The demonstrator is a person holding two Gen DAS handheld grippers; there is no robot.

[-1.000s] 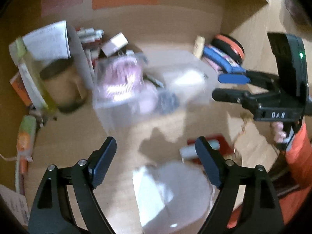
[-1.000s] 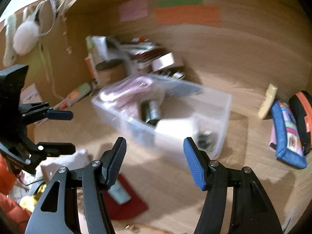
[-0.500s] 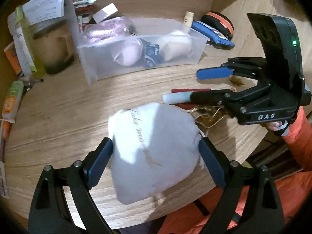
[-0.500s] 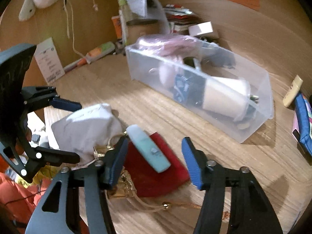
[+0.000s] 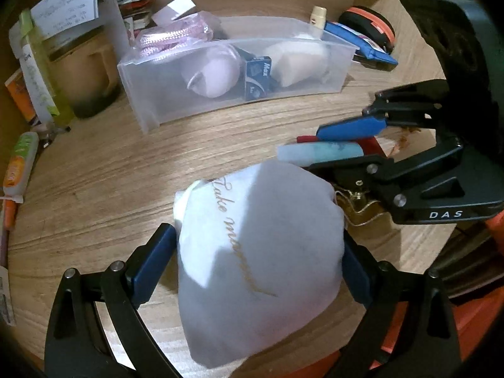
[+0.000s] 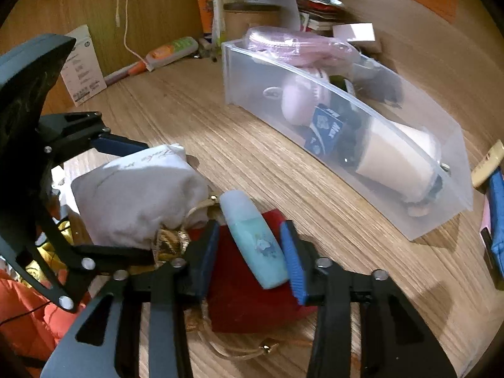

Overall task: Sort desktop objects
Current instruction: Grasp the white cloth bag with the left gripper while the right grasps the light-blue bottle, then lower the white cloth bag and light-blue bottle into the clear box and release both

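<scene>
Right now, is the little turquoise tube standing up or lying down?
Lying down. The turquoise tube lies flat on the red pouch, between the fingers of the right tongs.

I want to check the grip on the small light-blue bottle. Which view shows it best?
The right wrist view: the light-blue bottle lies lengthwise between the right gripper fingers, over the red pouch. The left wrist view shows only its side, partly hidden behind the white bag.

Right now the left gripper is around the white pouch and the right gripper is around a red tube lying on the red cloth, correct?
Not quite: the tube between the right gripper fingers is pale teal, not red, as the right wrist view shows. The rest holds.
</scene>
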